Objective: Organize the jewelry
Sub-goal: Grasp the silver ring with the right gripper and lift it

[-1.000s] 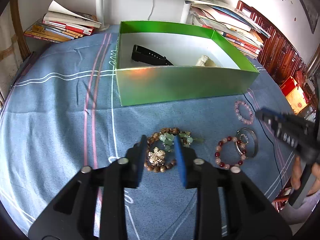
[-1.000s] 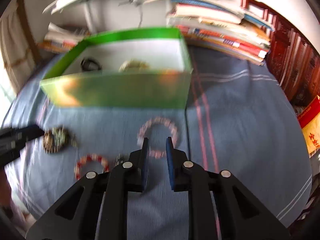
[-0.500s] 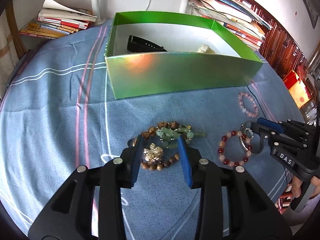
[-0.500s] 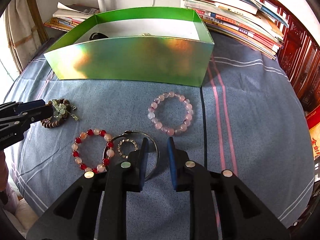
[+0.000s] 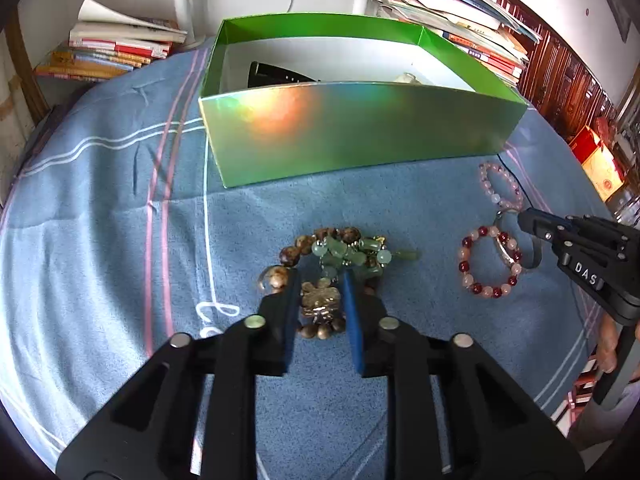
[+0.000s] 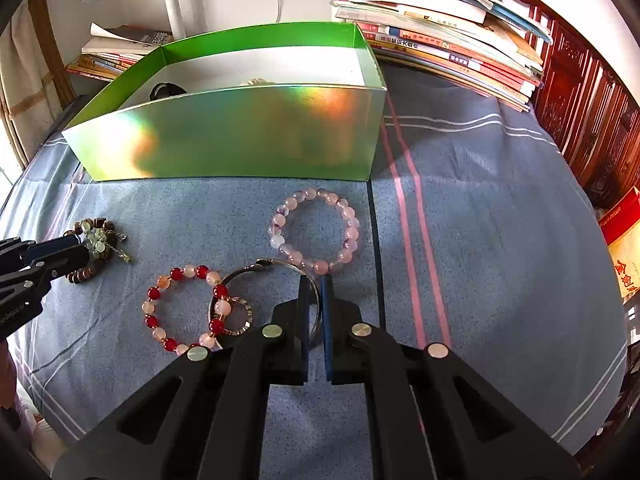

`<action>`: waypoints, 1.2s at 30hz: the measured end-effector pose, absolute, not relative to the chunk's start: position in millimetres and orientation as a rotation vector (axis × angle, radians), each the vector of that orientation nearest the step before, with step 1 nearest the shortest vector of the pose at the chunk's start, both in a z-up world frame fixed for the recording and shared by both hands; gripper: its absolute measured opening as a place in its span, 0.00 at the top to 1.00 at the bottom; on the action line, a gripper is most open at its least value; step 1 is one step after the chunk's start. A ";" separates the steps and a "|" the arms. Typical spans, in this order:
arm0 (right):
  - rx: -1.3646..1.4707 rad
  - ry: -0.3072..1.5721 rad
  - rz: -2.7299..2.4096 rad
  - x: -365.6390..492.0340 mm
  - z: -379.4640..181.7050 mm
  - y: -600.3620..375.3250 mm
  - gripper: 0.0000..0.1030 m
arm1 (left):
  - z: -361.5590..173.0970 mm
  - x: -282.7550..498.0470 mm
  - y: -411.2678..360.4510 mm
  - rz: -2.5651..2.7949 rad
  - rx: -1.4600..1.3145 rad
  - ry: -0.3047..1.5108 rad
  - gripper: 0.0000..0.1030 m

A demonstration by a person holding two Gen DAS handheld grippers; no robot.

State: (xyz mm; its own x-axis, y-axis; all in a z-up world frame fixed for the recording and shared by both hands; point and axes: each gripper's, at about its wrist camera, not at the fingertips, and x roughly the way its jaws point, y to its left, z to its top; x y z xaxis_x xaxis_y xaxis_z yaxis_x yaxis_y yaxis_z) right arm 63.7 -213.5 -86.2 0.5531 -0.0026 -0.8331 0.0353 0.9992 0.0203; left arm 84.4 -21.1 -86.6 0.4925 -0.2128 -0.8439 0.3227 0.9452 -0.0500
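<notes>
Jewelry on cloth: four loose pieces lay on the blue striped cloth (image 6: 480, 200), all on the near side of the shiny green open-topped cardboard box (image 5: 352, 128).
Left target: the brown wooden-bead bracelet tangled with pale green beads and a gold-coloured charm (image 5: 320, 272) lay directly ahead of the left gripper (image 5: 321, 280), the charm between the two blue-padded fingers.
Left gripper state: the jaws stood part-open, straddling the charm; whether the pads already touched it could not be told.
Right target: the thin silver metal bangle (image 6: 264, 272) lay flat just ahead of the right gripper (image 6: 315, 292), its far-right rim running into the narrow gap between the fingers.
Right gripper state: the jaws were nearly together around the bangle's rim; a firm pinch could not be confirmed.
Neighbours: the red and peach bead bracelet (image 6: 180, 308) overlapped the bangle's left side, with a small gold-coloured ring (image 6: 234, 316) inside; the pink bead bracelet (image 6: 316, 228) sat just beyond the right fingertips.
Axis: the bangle was a flat ring with no long axis; the wooden bracelet's heap stretched roughly across the left gripper's line.
Box direction: straight ahead of both grippers, well beyond the pieces; a black strap (image 5: 276, 74) already lay inside.
Judgement: lifting the bangle would likely drag the overlapping red bracelet.
</notes>
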 end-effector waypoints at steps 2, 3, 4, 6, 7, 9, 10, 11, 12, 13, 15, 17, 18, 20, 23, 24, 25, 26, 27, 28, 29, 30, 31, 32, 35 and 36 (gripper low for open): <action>0.042 0.985 -0.020 63.2 -86.4 -213.4 0.94 | -88.5 84.5 -20.7 -0.321 0.118 1.009 0.80; 0.045 0.983 -0.018 62.5 -85.7 -213.7 0.94 | -88.2 84.2 -19.4 -0.315 0.115 1.012 0.80; 0.046 0.978 -0.017 61.4 -84.7 -214.1 0.94 | -87.3 83.8 -18.5 -0.308 0.115 1.010 0.80; 0.057 0.963 -0.015 59.6 -80.2 -213.8 0.96 | -83.4 82.6 -16.1 -0.298 0.114 0.997 0.80; 0.063 0.952 -0.015 58.3 -76.3 -215.6 0.96 | -81.1 82.0 -15.3 -0.294 0.112 0.990 0.80; 0.070 0.929 -0.017 55.0 -68.1 -217.5 0.97 | -73.5 79.3 -11.9 -0.283 0.110 0.968 0.80; 0.072 0.920 -0.018 53.7 -65.0 -218.2 0.97 | -70.6 78.3 -10.9 -0.280 0.110 0.960 0.80; 0.073 0.909 -0.018 52.3 -61.0 -218.8 0.97 | -66.7 77.1 -9.9 -0.279 0.110 0.948 0.80; 0.075 0.896 -0.020 50.6 -56.2 -219.6 0.97 | -63.3 75.9 -9.3 -0.279 0.109 0.938 0.80; 0.074 0.890 -0.021 49.8 -53.9 -220.0 0.97 | -61.4 75.2 -8.8 -0.279 0.108 0.932 0.80; 0.044 0.902 -0.031 50.3 -54.0 -218.2 0.97 | -59.1 74.7 -7.6 -0.273 0.107 0.928 0.80; 0.022 0.939 -0.036 52.5 -61.3 -216.2 0.91 | -60.1 75.1 -7.4 -0.272 0.107 0.933 0.80; 0.033 0.967 -0.025 54.6 -66.8 -216.2 0.79 | -60.8 75.3 -7.7 -0.272 0.108 0.935 0.80; 0.047 0.992 -0.013 57.2 -73.8 -214.9 0.71 | -61.9 75.0 -7.3 -0.271 0.108 0.937 0.80; 0.012 1.018 -0.013 59.3 -84.6 -207.3 0.76 | -63.3 75.3 -6.6 -0.271 0.105 0.939 0.80; 0.015 1.012 0.004 58.6 -85.2 -205.6 0.86 | -63.7 75.5 -6.4 -0.271 0.105 0.939 0.80; 0.009 1.012 0.012 58.6 -85.7 -204.3 0.90 | -64.1 75.8 -6.3 -0.271 0.104 0.940 0.80; 0.005 1.011 0.018 58.4 -85.6 -202.4 0.95 | -64.1 75.9 -6.2 -0.271 0.104 0.941 0.80; 0.018 1.003 0.027 57.9 -84.3 -202.1 0.96 | -64.3 76.2 -6.0 -0.272 0.104 0.940 0.80; 0.029 0.997 0.033 57.3 -82.8 -202.0 0.96 | -64.1 76.2 -5.4 -0.274 0.103 0.939 0.80; 0.041 0.983 0.036 56.6 -79.6 -202.5 0.96 | -63.8 76.3 -5.3 -0.275 0.102 0.938 0.80; 0.045 0.971 0.036 56.2 -76.1 -203.1 0.96 | -63.8 76.5 -5.2 -0.276 0.101 0.937 0.80; 0.046 0.955 0.038 54.7 -71.0 -203.3 0.96 | -63.3 76.6 -5.1 -0.275 0.101 0.936 0.80; 0.048 0.940 0.041 53.8 -65.8 -203.6 0.96 | -62.4 76.6 -4.9 -0.273 0.099 0.934 0.80; 0.058 0.880 0.043 50.4 -47.4 -207.1 0.96 | -58.1 75.7 -4.8 -0.274 0.097 0.921 0.80; 0.063 0.861 0.043 48.9 -42.5 -208.4 0.96 | -55.7 74.8 -4.9 -0.275 0.097 0.914 0.80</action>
State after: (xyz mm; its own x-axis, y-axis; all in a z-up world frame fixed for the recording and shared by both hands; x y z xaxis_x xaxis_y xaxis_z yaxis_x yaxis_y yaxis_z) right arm 48.9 -208.4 -42.5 0.6510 0.0638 -0.7564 -0.0125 0.9972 0.0733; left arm 74.8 -4.9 -55.7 0.5781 -0.1939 -0.7926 0.2757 0.9607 -0.0339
